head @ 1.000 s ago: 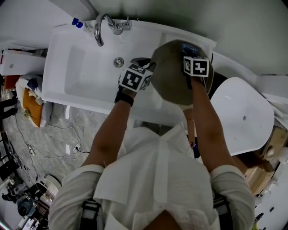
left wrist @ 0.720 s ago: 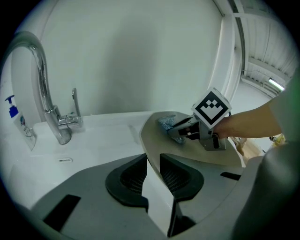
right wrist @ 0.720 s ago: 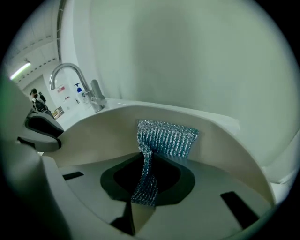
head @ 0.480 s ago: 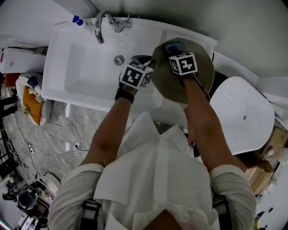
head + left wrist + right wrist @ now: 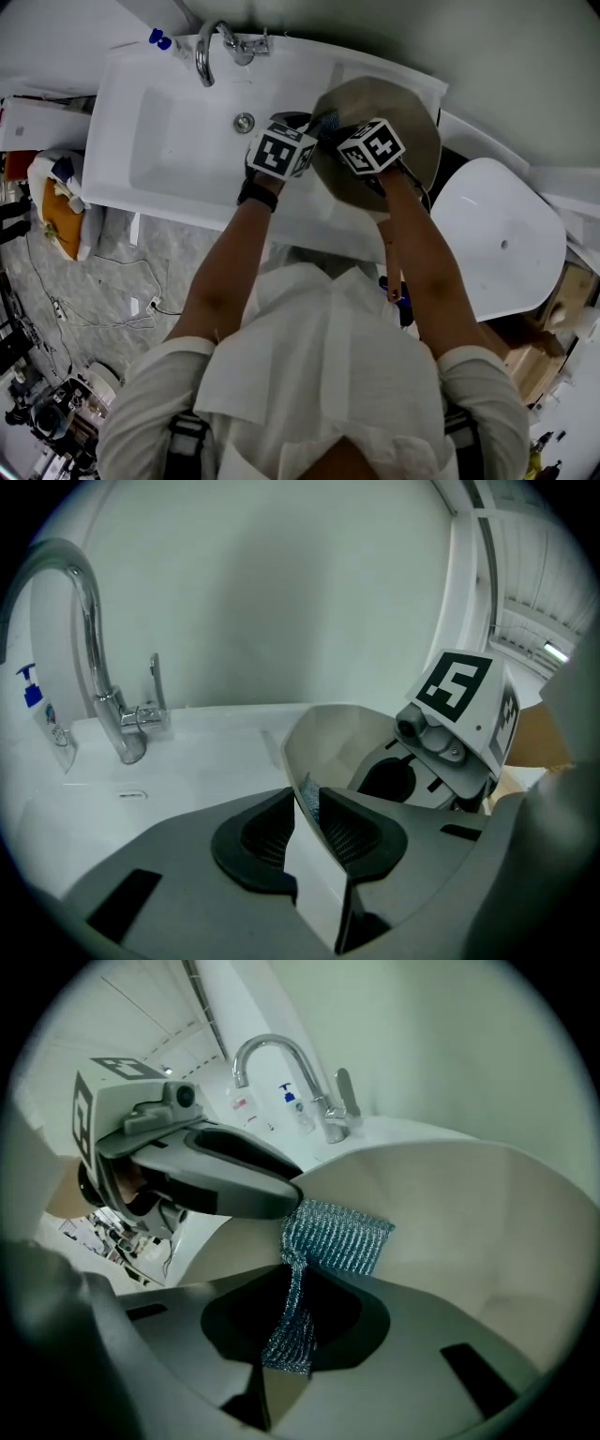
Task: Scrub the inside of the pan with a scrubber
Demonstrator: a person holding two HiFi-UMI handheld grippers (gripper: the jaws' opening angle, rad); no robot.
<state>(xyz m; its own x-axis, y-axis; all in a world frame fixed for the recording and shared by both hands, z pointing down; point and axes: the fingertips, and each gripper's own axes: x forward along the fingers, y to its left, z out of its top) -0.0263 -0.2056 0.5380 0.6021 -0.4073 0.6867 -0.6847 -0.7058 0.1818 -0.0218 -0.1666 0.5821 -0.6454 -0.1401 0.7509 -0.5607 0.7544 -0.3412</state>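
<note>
Right gripper view: a fold of the blue mesh scrubber (image 5: 333, 1237) is pinched tight in the right gripper (image 5: 286, 1335), its free part laid against the inner wall of the pan (image 5: 487, 1232), whose rim is clamped between the part-closed jaws of the left gripper (image 5: 311, 822) at the right end of the sink (image 5: 169, 141). The step is best done with the mesh kept flat and swept in overlapping passes while the rim is held steady. Much of the pan's floor is covered by both grippers in the head view, and its handle is perhaps hidden beneath them.
</note>
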